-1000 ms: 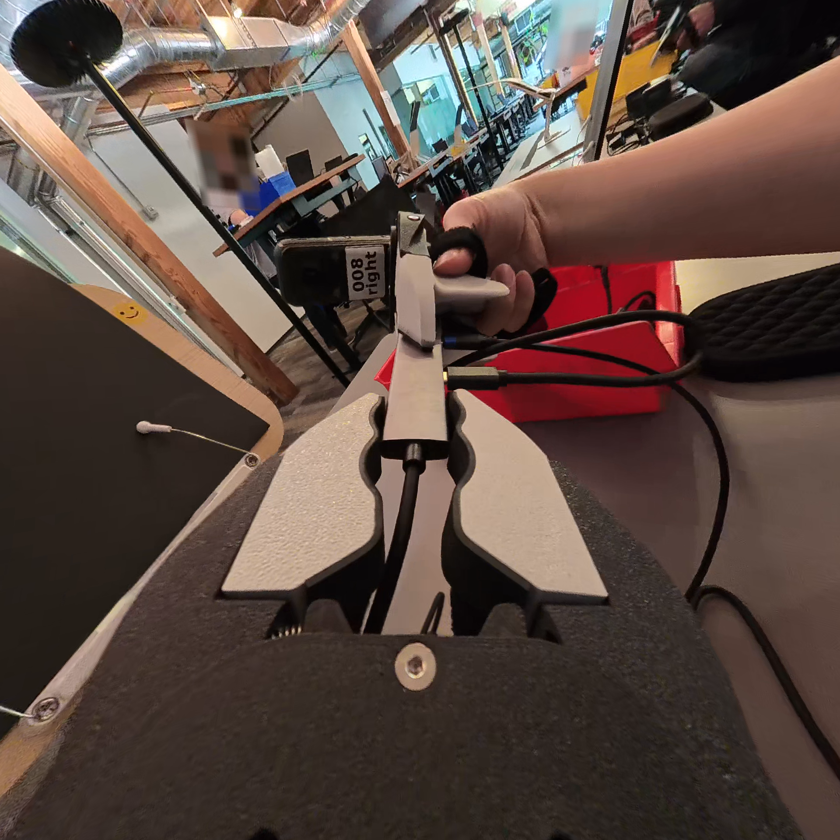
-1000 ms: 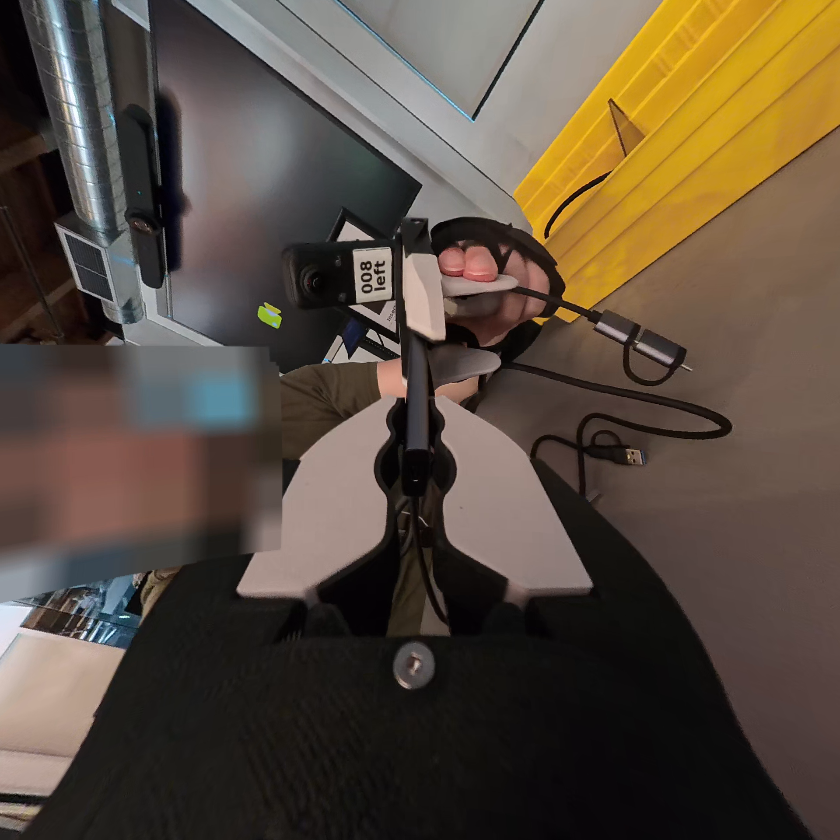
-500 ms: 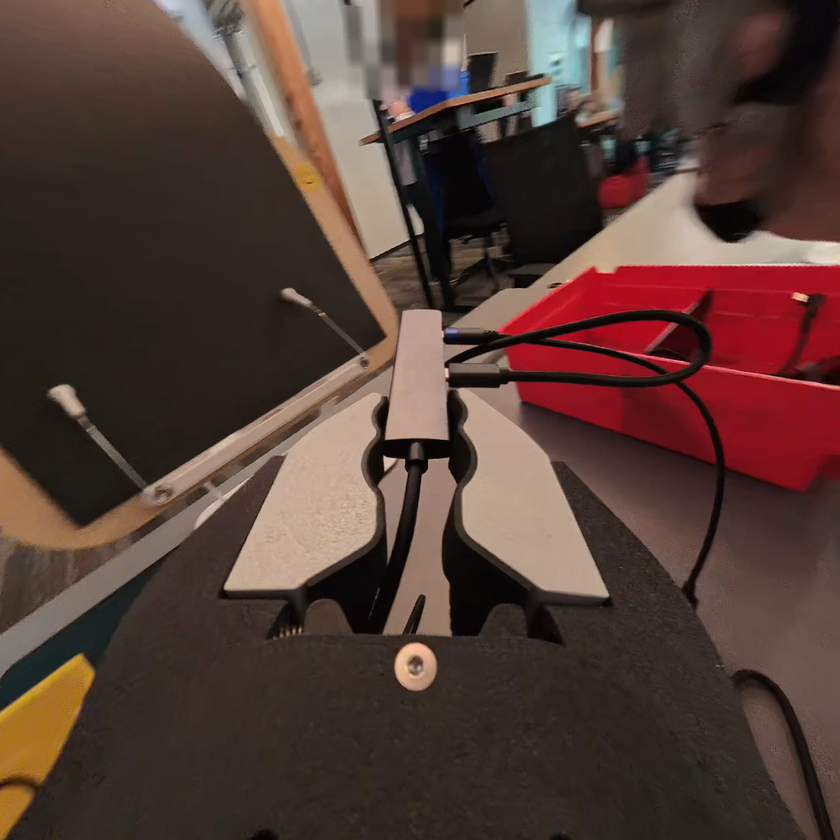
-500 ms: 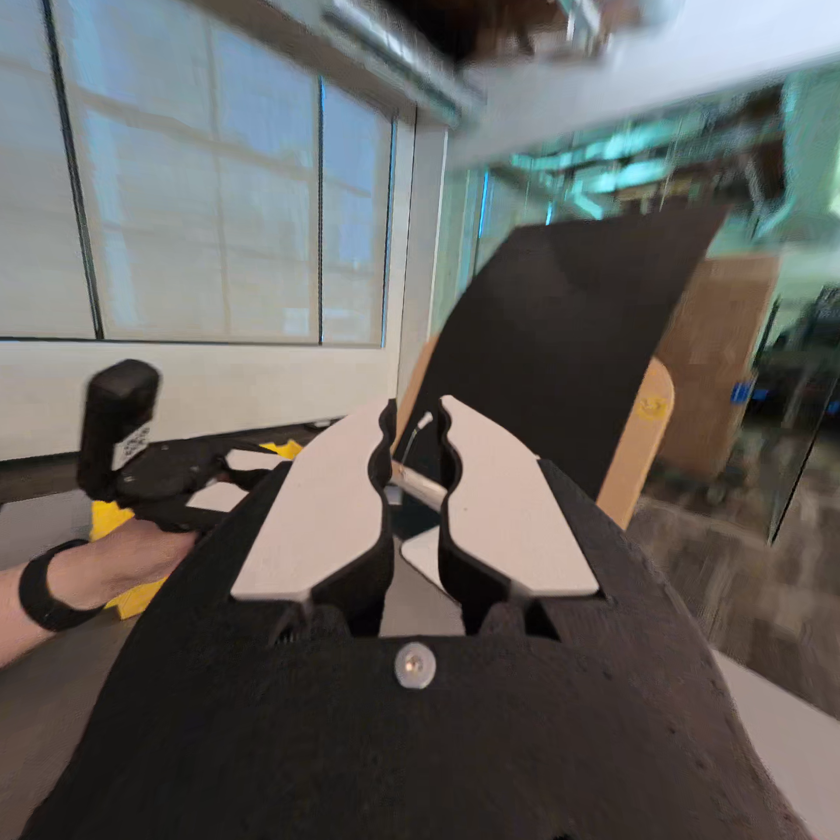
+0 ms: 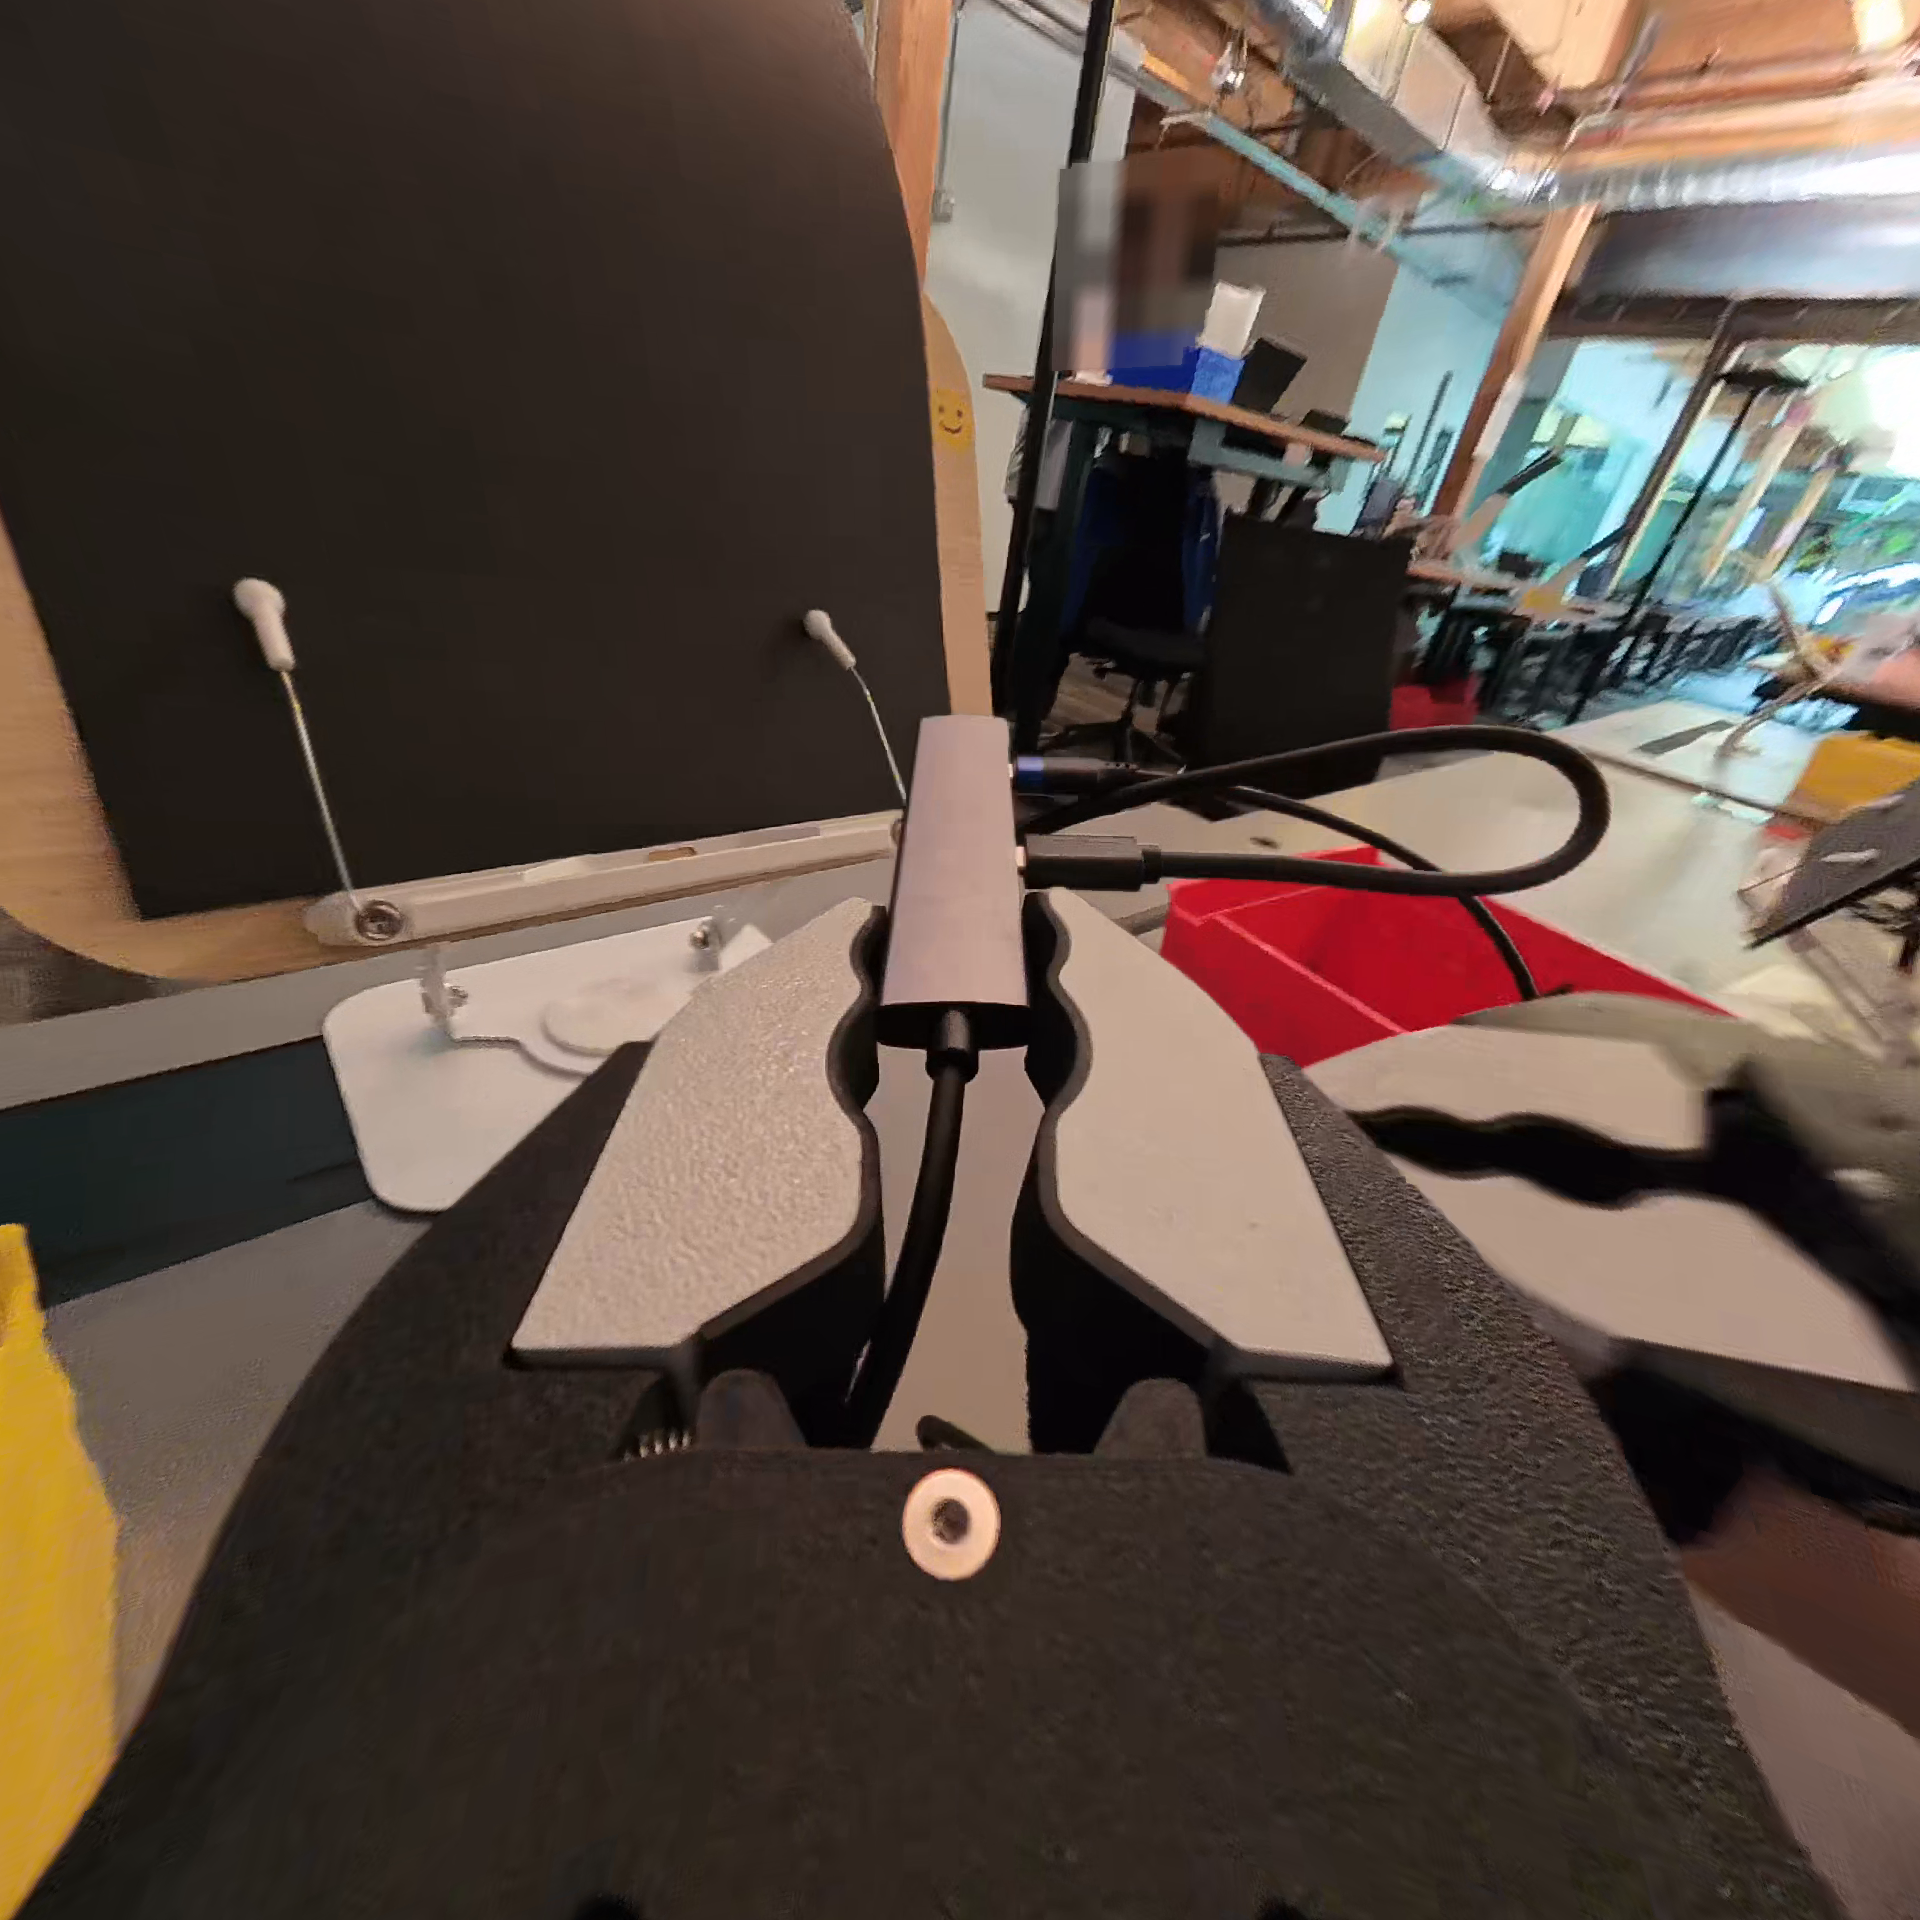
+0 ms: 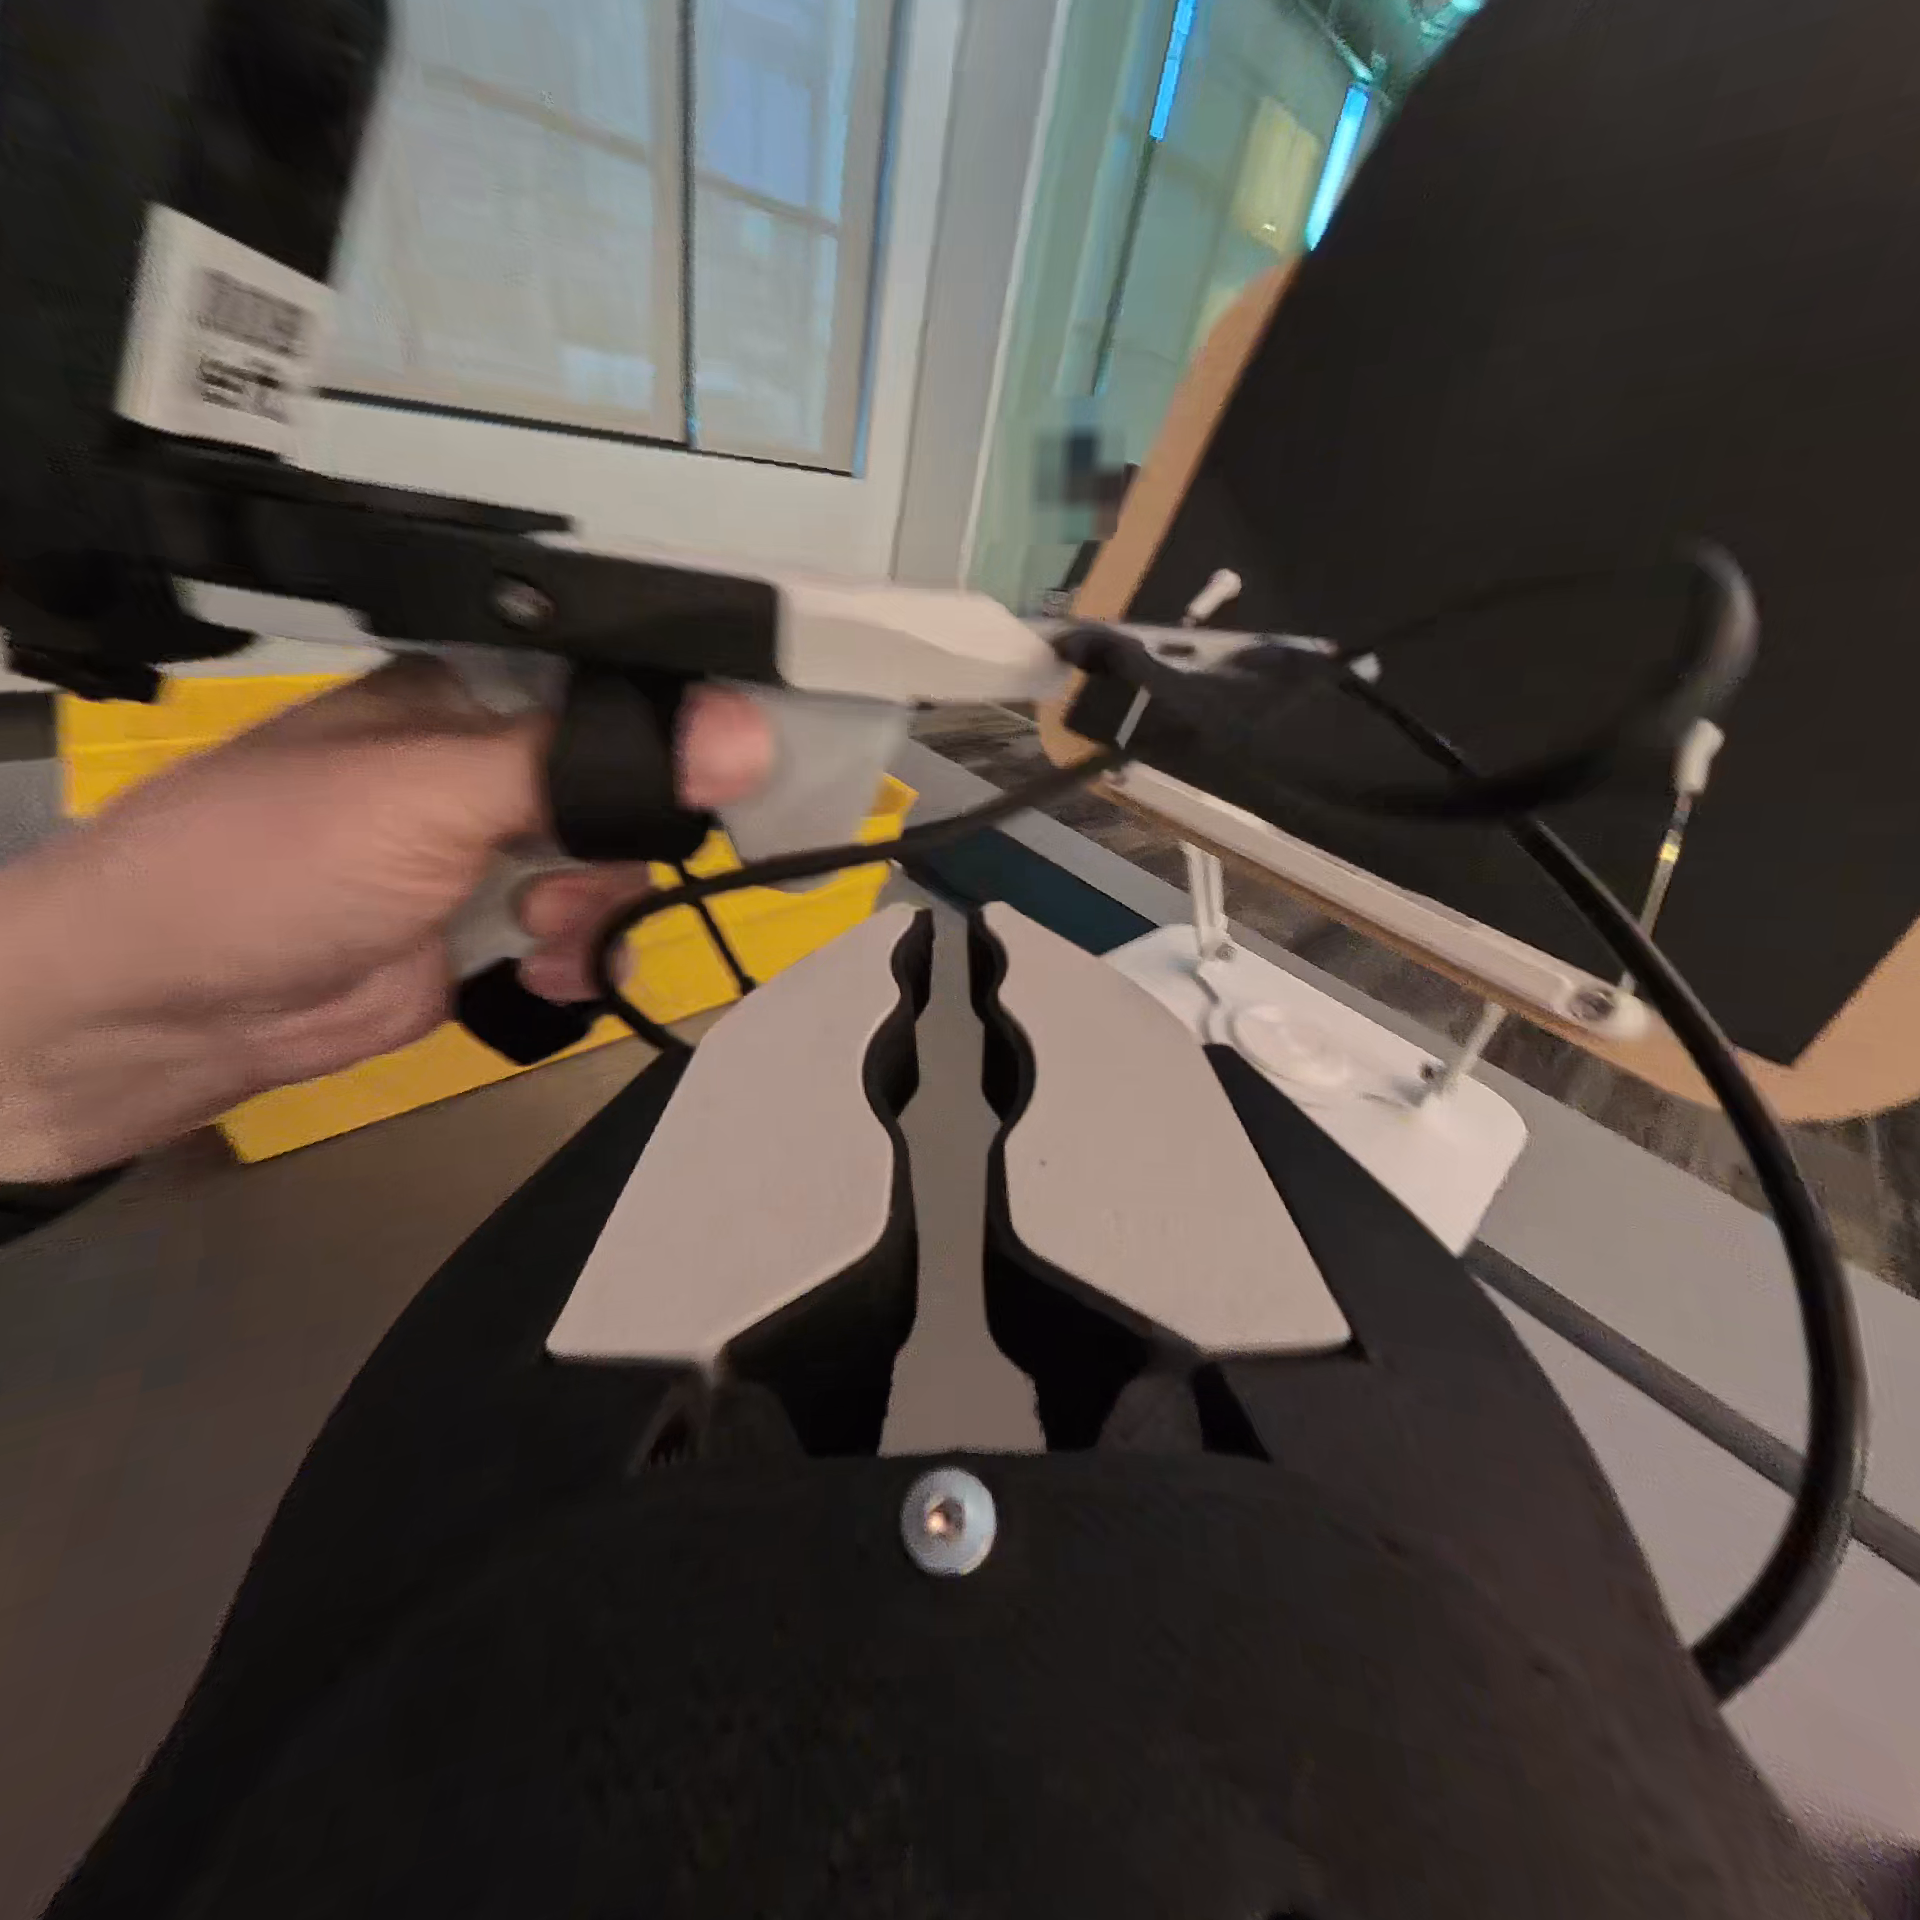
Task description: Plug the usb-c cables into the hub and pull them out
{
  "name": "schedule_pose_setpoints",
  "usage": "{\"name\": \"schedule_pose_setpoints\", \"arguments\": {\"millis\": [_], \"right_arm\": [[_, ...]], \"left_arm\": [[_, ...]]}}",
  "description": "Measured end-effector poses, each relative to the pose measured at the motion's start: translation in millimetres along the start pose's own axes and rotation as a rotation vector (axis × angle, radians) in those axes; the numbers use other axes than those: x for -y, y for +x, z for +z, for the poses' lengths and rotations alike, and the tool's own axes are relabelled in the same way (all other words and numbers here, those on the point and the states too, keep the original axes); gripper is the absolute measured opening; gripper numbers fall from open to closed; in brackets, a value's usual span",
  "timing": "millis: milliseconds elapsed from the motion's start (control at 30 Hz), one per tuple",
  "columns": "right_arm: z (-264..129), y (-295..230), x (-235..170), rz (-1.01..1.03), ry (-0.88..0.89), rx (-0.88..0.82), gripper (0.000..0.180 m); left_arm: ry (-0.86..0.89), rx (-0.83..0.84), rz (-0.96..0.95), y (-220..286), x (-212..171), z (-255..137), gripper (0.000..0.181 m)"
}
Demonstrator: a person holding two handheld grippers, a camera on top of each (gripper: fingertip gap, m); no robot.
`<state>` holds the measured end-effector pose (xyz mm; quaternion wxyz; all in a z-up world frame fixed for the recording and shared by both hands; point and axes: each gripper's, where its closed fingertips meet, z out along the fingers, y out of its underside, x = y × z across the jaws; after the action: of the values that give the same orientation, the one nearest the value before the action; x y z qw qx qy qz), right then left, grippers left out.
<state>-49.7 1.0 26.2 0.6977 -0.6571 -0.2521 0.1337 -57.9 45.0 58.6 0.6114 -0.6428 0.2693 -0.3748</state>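
My left gripper [image 5: 956, 914] is shut on the near end of a slim grey hub [image 5: 956, 821] and holds it above the table, pointing at a black board. Two cables are plugged into the hub's right side: a blue-tipped plug [image 5: 1049, 774] and a black USB-C plug [image 5: 1091, 864]. The hub's own cable [image 5: 925, 1195] runs back between the fingers. My right gripper [image 6: 951, 925] is empty, its jaws nearly together with a thin slit between them. It shows blurred at the right of the left wrist view [image 5: 1558, 1143]. The right wrist view shows the left gripper [image 6: 1081, 675] side-on and a looping black cable [image 6: 1787, 1143].
A black board with a wooden rim [image 5: 468, 416] stands close ahead on a white base plate [image 5: 457, 1091]. A red bin [image 5: 1351, 966] sits to the right behind the hub. A yellow bin [image 6: 727, 935] lies behind the left hand [image 6: 312, 883]. My hands' fingertips stand some 6 cm from each other.
My right gripper let go of the hub's far end, swung away and closed to a thin slit beside the left gripper. My left gripper turned the hub toward the black board.
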Motion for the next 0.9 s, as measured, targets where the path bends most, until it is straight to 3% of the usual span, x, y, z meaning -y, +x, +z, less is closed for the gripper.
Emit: {"name": "schedule_pose_setpoints", "arguments": {"millis": [300, 633, 900], "right_arm": [[-19.6, 37.4, 29.7, 0.040, 0.214, -0.118, 0.019], [-8.7, 40.8, 12.9, 0.168, 0.079, -0.005, 0.014], [-8.1, 41.8, 7.0, 0.207, 0.102, -0.014, 0.014]], "left_arm": [[-0.056, -0.083, 0.039, 28.8, -15.7, 10.4, 0.024], [-0.099, -0.060, 0.146, 32.8, -28.9, 15.7, 0.024], [-0.103, -0.028, 0.131, 31.1, -32.5, 17.0, 0.025]]}}
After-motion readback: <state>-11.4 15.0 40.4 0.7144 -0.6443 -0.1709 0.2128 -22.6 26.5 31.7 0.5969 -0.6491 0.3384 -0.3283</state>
